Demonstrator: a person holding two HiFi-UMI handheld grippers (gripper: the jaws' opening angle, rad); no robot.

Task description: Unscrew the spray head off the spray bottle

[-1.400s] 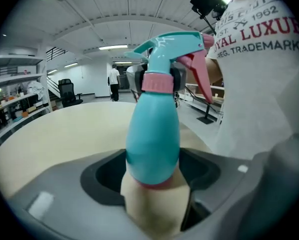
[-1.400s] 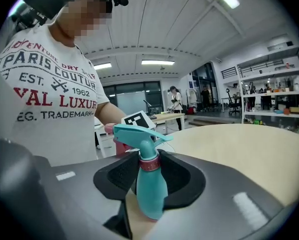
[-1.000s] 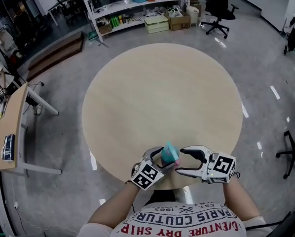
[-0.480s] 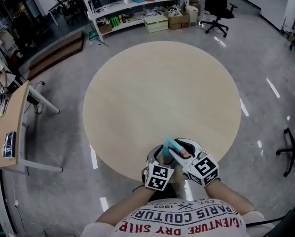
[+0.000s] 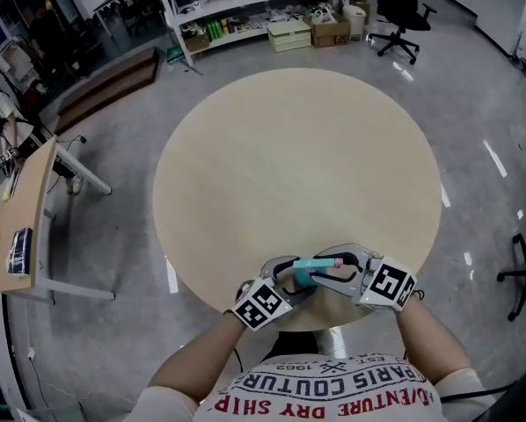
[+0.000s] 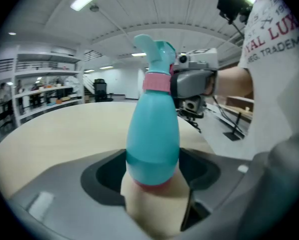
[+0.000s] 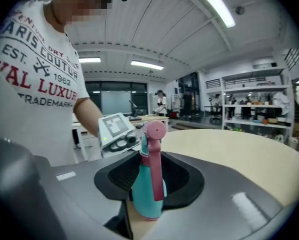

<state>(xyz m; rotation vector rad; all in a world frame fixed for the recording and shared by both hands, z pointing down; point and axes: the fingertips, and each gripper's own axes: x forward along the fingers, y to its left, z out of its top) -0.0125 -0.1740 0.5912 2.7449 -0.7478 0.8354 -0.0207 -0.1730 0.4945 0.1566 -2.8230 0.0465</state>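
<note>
A teal spray bottle (image 5: 305, 270) with a pink collar and spray head (image 5: 332, 262) is held over the near edge of the round beige table (image 5: 298, 148). My left gripper (image 5: 287, 279) is shut on the bottle's wide lower body (image 6: 153, 134). My right gripper (image 5: 336, 267) reaches in from the right, and its jaws have just been closing on the spray head (image 7: 155, 134), which now sits between them. In the left gripper view the right gripper (image 6: 175, 83) sits against the pink collar (image 6: 156, 81). The left gripper's (image 6: 152, 176) and right gripper's (image 7: 148, 199) own views show the bottle filling the gap.
Shelving with boxes (image 5: 254, 7) and an office chair (image 5: 405, 7) stand beyond the table. A wooden desk (image 5: 21, 227) is at the left. Another chair's base (image 5: 520, 275) shows at the right, with grey floor all round.
The right gripper, open and apart from the bottle a second ago, has come in and closed round the spray head. The bottle's head has swung from pointing away to pointing right.
</note>
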